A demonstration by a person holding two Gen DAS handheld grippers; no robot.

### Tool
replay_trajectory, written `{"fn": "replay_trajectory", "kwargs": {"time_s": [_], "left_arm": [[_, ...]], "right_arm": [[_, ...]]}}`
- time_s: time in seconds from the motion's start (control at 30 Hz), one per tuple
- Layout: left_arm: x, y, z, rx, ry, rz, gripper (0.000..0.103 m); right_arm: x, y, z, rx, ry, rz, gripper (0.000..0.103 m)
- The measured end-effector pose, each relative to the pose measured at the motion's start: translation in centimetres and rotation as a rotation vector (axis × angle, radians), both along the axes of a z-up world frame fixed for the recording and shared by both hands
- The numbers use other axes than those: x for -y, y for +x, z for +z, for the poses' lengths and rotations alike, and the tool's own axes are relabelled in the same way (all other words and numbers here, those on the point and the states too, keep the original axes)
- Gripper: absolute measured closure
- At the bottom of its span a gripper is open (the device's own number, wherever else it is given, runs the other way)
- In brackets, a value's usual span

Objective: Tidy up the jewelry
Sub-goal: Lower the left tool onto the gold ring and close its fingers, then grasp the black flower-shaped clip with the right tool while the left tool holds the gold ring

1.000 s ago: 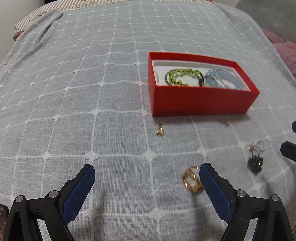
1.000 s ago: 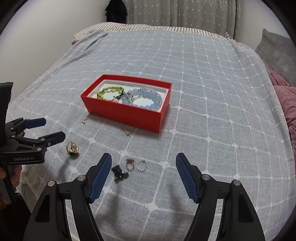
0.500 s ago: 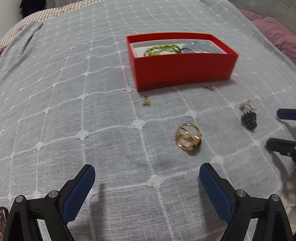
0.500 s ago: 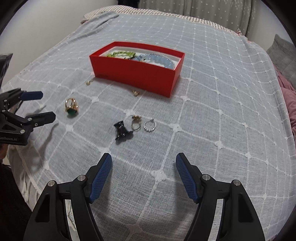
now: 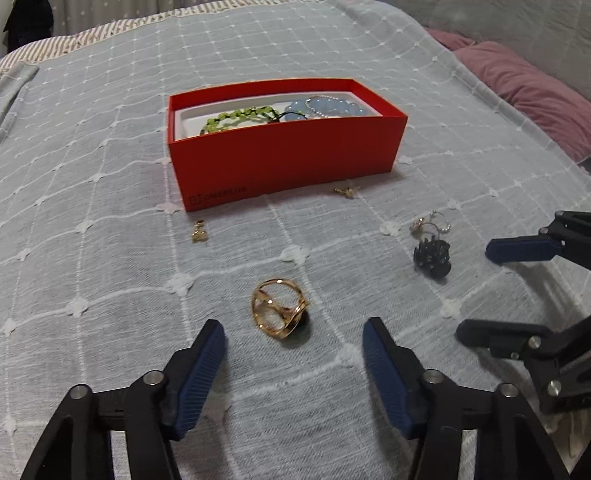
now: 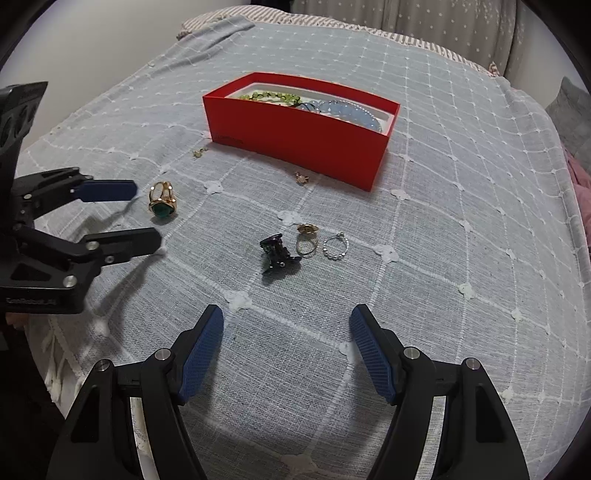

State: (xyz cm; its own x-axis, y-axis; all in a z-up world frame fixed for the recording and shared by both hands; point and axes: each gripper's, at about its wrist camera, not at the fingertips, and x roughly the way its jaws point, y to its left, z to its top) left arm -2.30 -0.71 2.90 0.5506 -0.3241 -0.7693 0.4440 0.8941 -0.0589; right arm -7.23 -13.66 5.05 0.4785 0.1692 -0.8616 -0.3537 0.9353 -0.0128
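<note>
A red box (image 5: 288,158) (image 6: 299,144) on the grey bedspread holds a green bead bracelet (image 5: 240,116) and a blue bead bracelet (image 5: 332,109). A gold ring with a green stone (image 5: 280,314) (image 6: 162,201) lies just ahead of my open left gripper (image 5: 293,343) (image 6: 142,212). A black hair clip (image 5: 432,256) (image 6: 277,254), a gold ring (image 6: 306,238) and a silver bead ring (image 6: 336,247) lie ahead of my open right gripper (image 6: 286,325) (image 5: 480,291). Two small gold earrings (image 5: 199,232) (image 5: 347,191) lie by the box's front.
A pink blanket (image 5: 524,92) lies at the bed's right side. A striped pillow (image 6: 406,33) and a curtain are at the far end. The bed's near edge drops off at the lower left in the right wrist view.
Both grippers moved down and forward toward the jewelry. The left gripper's jaws have narrowed a little and the gold ring now lies just ahead of them.
</note>
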Motion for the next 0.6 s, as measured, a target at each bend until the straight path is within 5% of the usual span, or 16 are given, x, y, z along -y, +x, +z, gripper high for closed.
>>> {"fn": "replay_trajectory", "kwargs": {"time_s": [0.23,0.33,0.6], "left_arm": [[0.8,0.9,-0.3,0.004,0.029,0.036,0.059],[0.8,1.1,-0.4,0.011,0.046,0.053,0.074],[-0.3,0.9,0.0,0.016,0.04,0.086,0.075]], "right_arm": [[-0.2,0.1,-0.2,0.003,-0.001,0.005,0.028],[-0.2,0.1,-0.2,0.003,-0.001,0.005,0.028],[-0.5,0.5,-0.2,0.006,0.003,-0.007,0.028]]}}
